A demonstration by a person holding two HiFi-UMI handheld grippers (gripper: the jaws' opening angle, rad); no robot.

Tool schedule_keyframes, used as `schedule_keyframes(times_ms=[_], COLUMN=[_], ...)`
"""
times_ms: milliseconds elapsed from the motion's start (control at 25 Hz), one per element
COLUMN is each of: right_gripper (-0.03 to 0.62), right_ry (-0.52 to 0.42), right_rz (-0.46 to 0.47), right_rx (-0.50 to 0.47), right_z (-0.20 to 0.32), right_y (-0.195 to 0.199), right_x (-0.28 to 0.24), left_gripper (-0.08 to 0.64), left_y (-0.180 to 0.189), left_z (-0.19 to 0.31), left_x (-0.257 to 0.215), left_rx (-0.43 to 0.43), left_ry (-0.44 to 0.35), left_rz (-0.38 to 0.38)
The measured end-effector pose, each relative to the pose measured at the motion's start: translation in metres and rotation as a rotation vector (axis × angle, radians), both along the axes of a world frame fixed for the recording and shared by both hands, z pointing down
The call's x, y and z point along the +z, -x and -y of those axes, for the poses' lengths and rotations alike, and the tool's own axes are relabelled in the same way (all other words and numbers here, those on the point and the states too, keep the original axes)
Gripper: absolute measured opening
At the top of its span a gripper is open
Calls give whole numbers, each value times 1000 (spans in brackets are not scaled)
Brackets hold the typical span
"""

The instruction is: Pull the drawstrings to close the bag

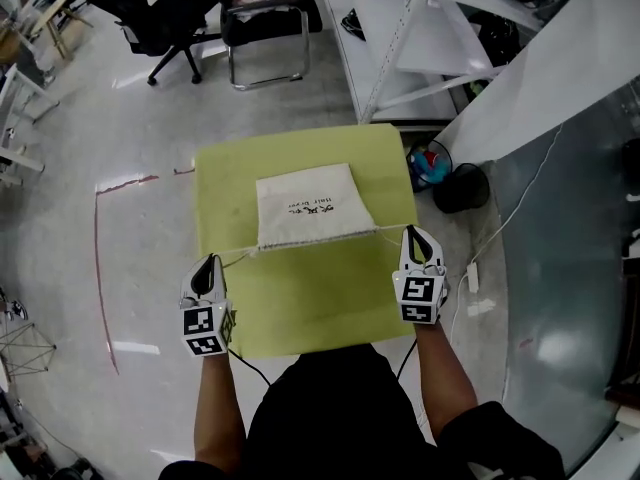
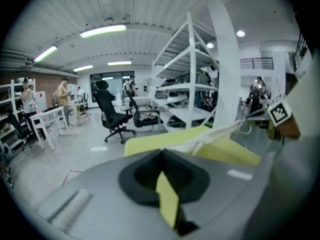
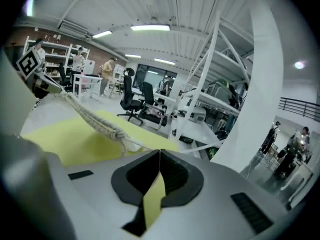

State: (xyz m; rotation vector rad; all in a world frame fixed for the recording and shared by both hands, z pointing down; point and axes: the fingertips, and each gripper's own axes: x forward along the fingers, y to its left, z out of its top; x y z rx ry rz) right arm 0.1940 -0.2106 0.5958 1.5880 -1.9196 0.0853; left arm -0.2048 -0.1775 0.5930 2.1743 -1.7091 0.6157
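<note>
A white cloth bag [image 1: 308, 206] lies flat on the yellow table [image 1: 300, 308], its mouth toward me. A thin drawstring [image 1: 238, 257] runs from the mouth's left corner into my left gripper [image 1: 208, 265], which is shut on it. Another drawstring [image 1: 390, 231] leads from the right corner into my right gripper [image 1: 416, 236], also shut on its cord. In the right gripper view the gathered mouth edge [image 3: 87, 114] stretches like a rope to a knot [image 3: 121, 133] just ahead of the closed jaws. Beyond the closed jaws in the left gripper view, the bunched cloth [image 2: 210, 136] rises above the table.
Behind the table stand a black office chair [image 1: 165, 13], a chair with clothes on it [image 1: 268, 18] and a white shelving rack [image 1: 420, 28]. To the table's right, a black bin [image 1: 460, 188] sits on the floor. People stand far off [image 2: 62, 96].
</note>
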Motion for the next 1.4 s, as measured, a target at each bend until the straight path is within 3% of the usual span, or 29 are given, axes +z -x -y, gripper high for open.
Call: schedule_keyframes(times_ms=[240,760,1040,1280,1400], right_gripper=[11,11,11,11,11], right_ry=[-120,-269,-327,-395,-424], right_rz=[34,92,154,208,238], right_rx=[54,203,266,329,351], right_z=[6,5,13,19,22], right_y=[-5,-40,-56,-73,-83], right_x=[-65,-145,-170,-196,-208], left_gripper=[6,6,6,6,6], left_y=[16,54,84,101,108], left_z=[9,2,3,2,3], left_x=[-64,-130,-146,-164,-169], left_rx=[-23,-115,-195,-221,-240], left_ry=[-132,-278,-318,-375,-386], left_rz=[-18,-157,-331,-349,-416])
